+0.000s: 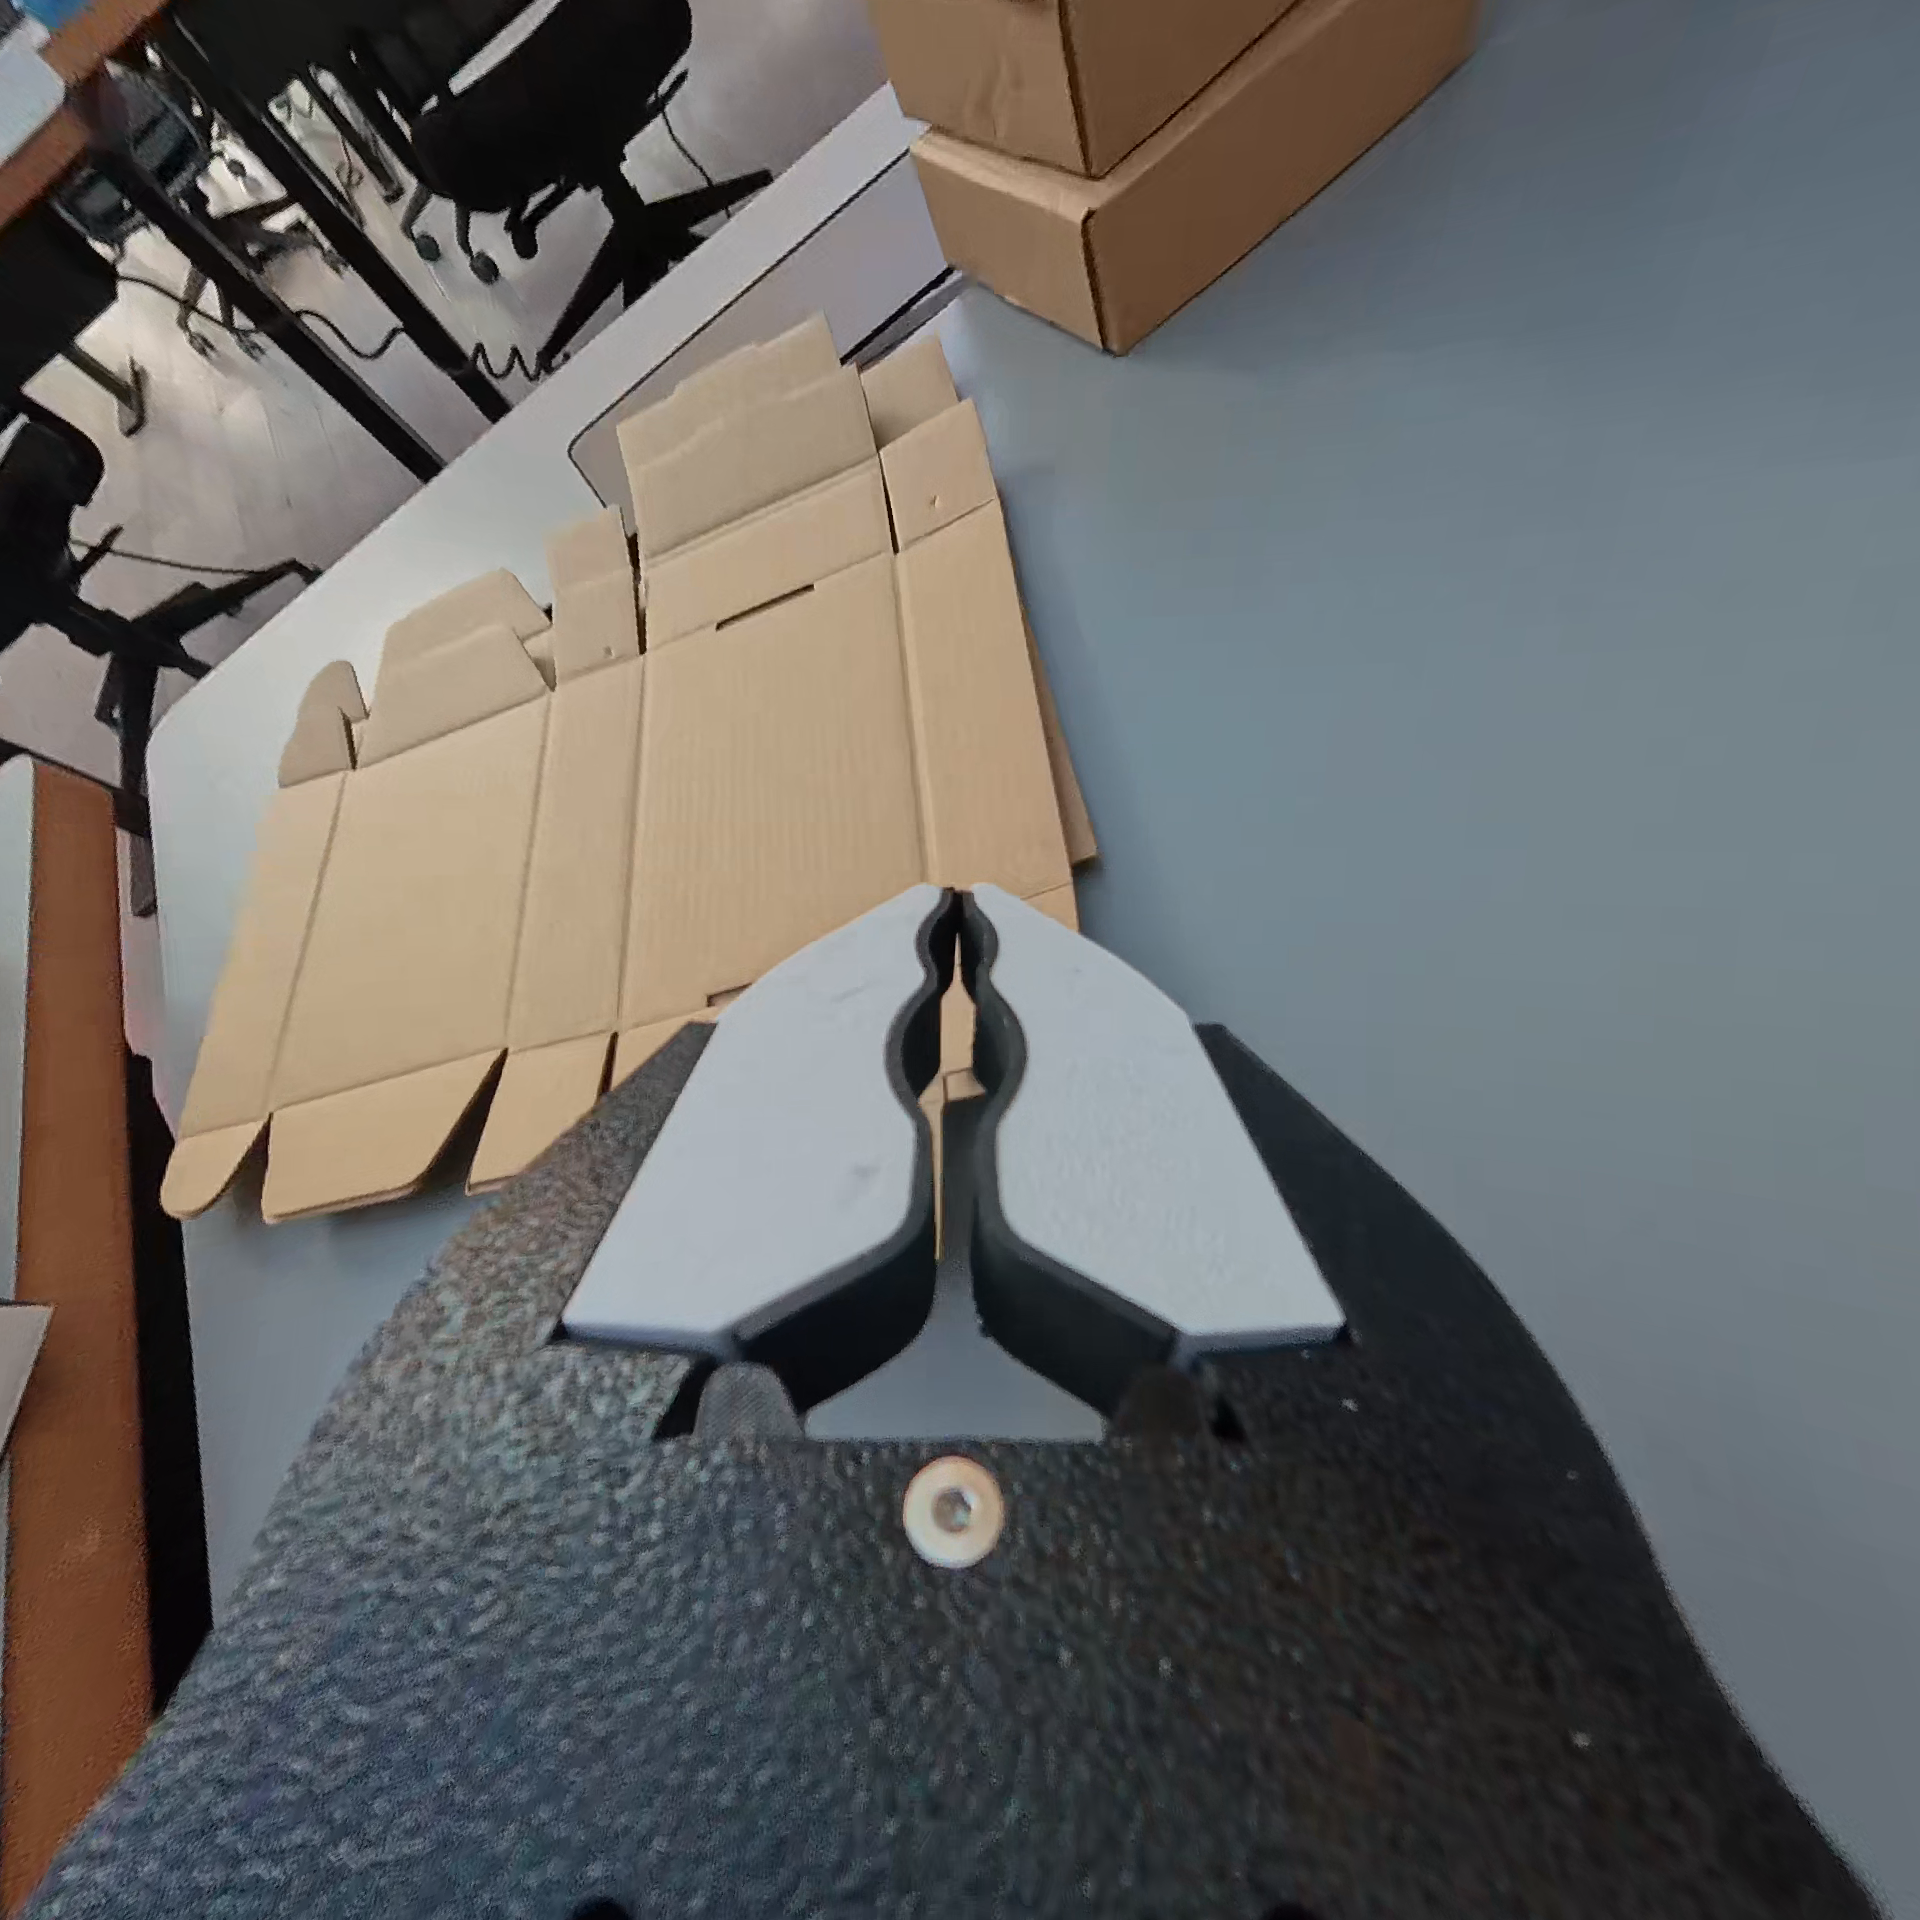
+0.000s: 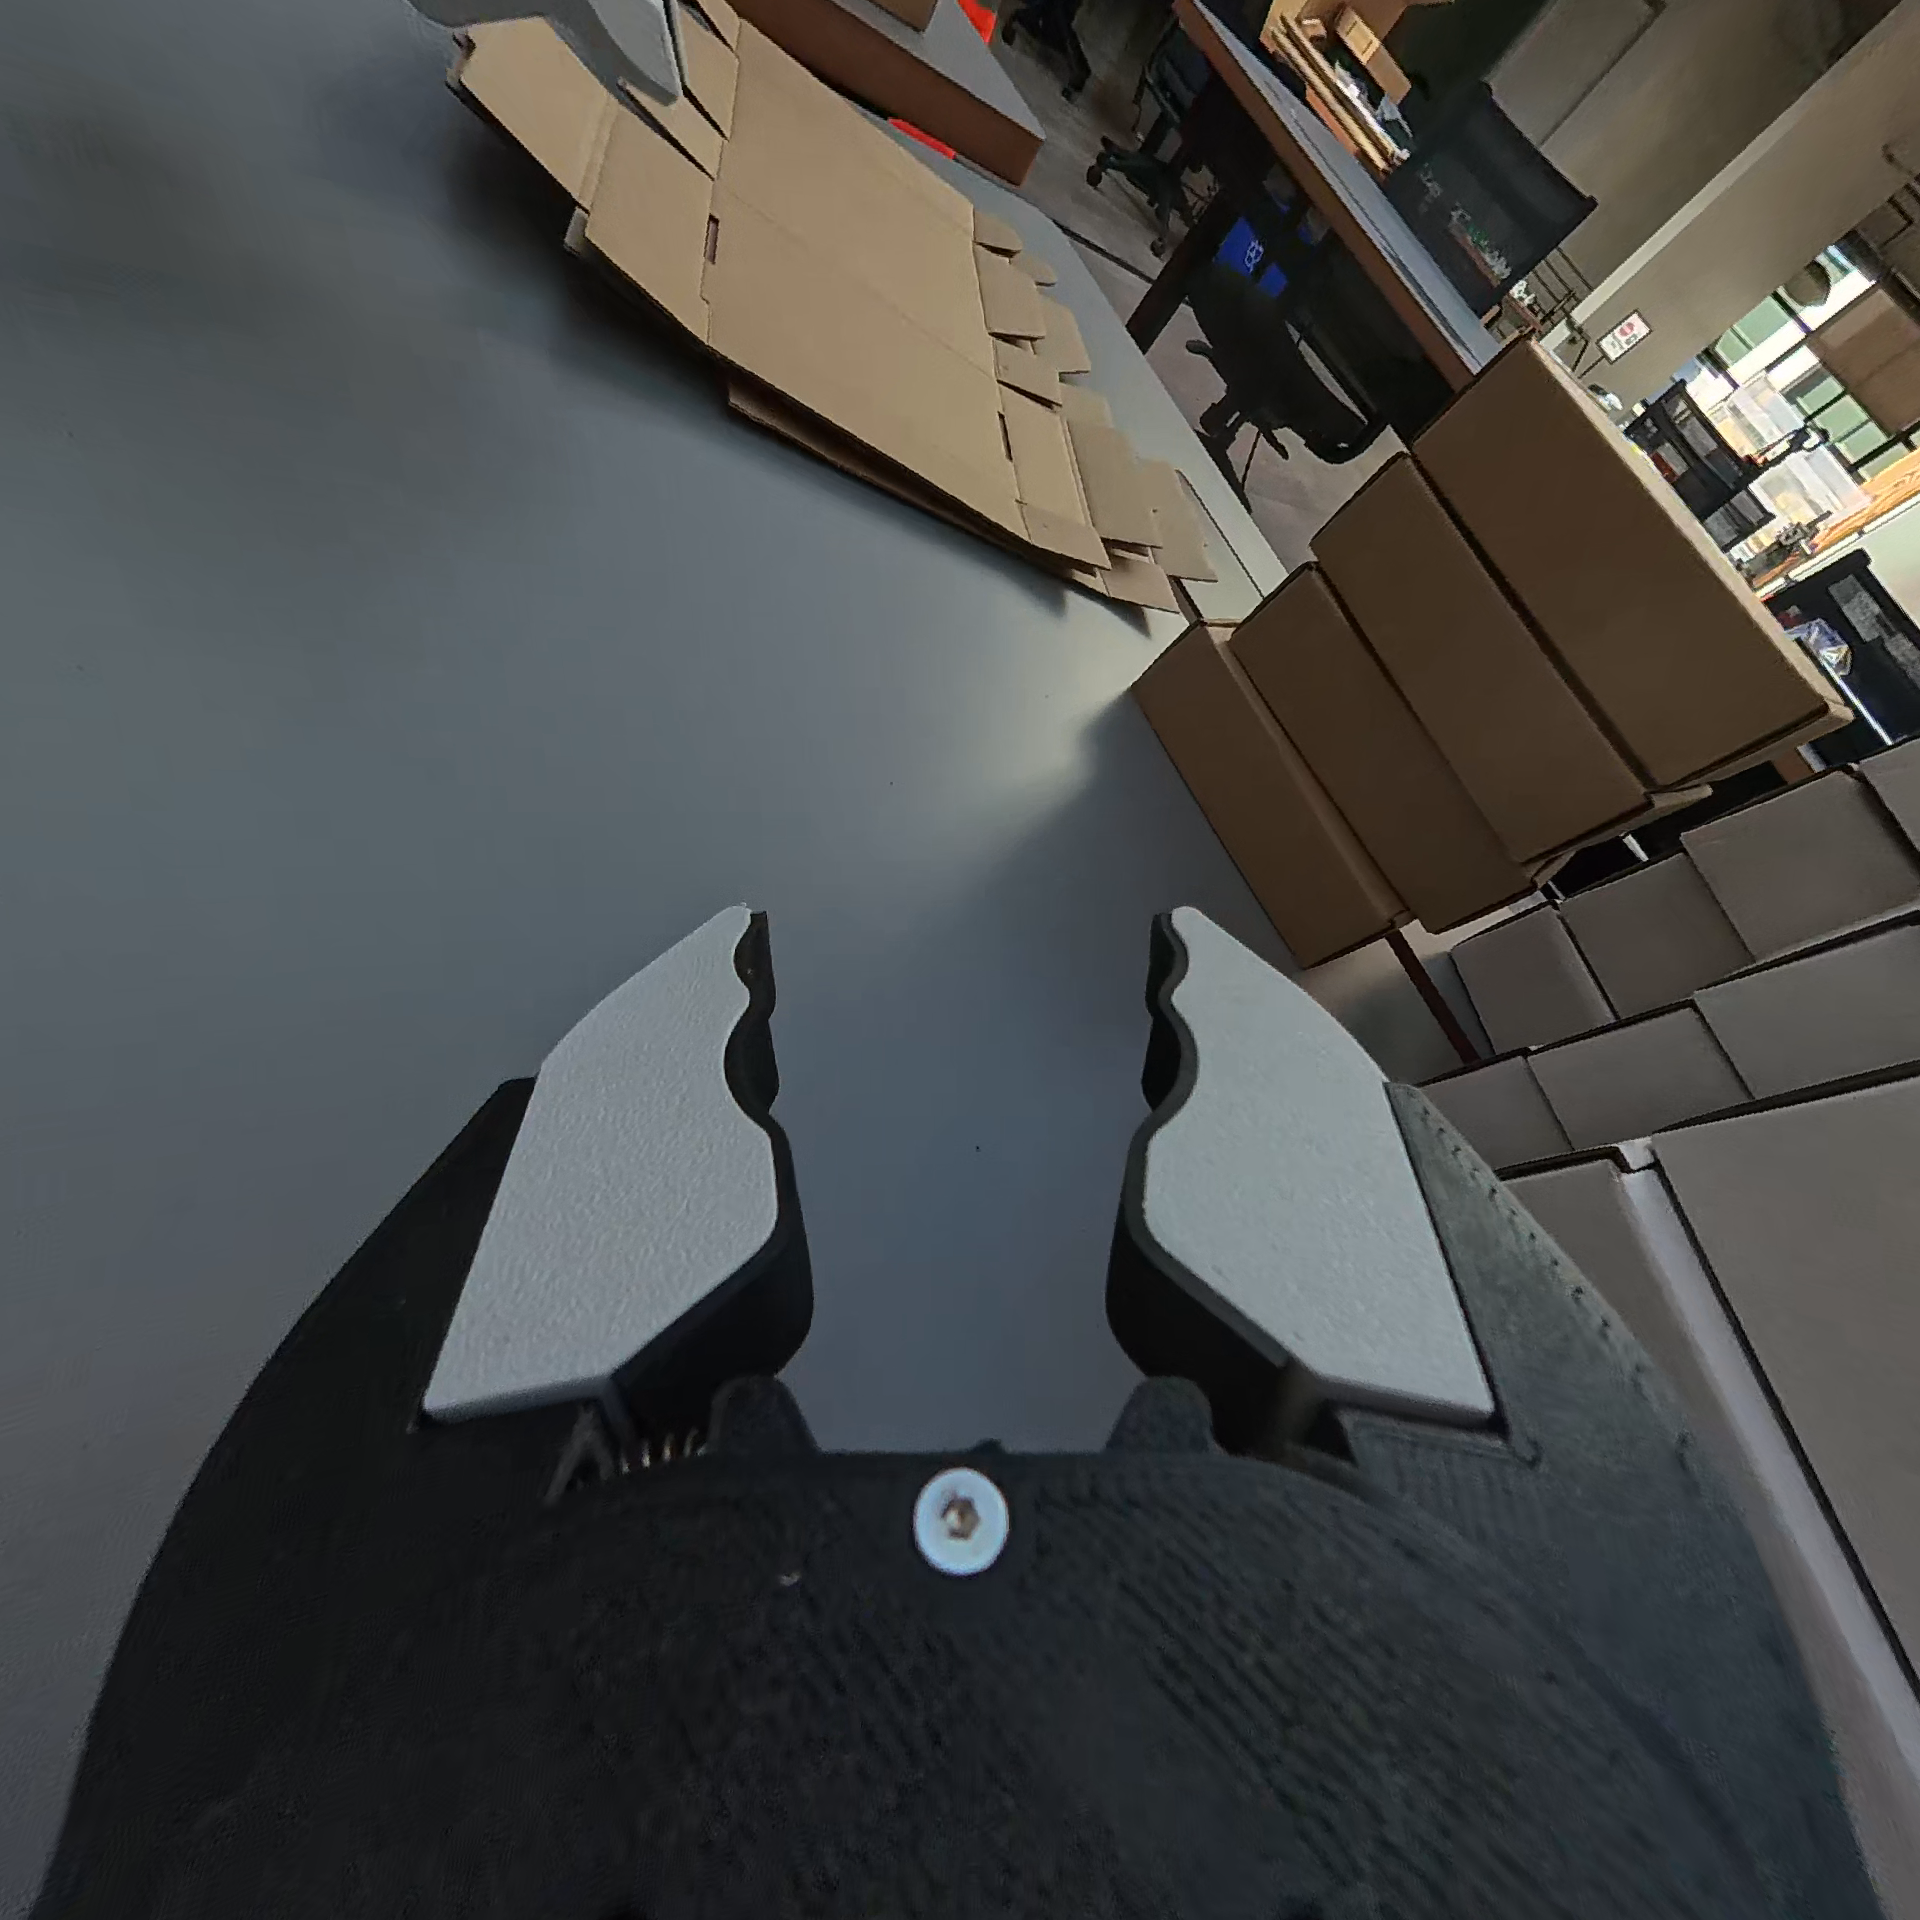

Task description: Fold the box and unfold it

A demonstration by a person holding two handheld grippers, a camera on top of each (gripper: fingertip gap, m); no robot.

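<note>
A stack of flat, unfolded tan cardboard box sheets (image 1: 644,831) lies on the grey table (image 1: 1455,727). It also shows in the right wrist view (image 2: 852,281), far ahead. My left gripper (image 1: 961,906) is shut, with its tips over the near right corner of the stack. Cardboard shows through the gap between its fingers; I cannot tell whether it pinches a sheet. My right gripper (image 2: 961,925) is open and empty above the bare table (image 2: 416,675), well apart from the stack. The left gripper's grey finger (image 2: 623,42) shows at the stack's far end.
Folded tan boxes (image 1: 1143,156) are stacked at the table's back; in the right wrist view they (image 2: 1455,675) stand to the right. Several pale boxes (image 2: 1662,987) sit lower on the right. Office chairs (image 1: 520,125) and desks stand beyond the table edge.
</note>
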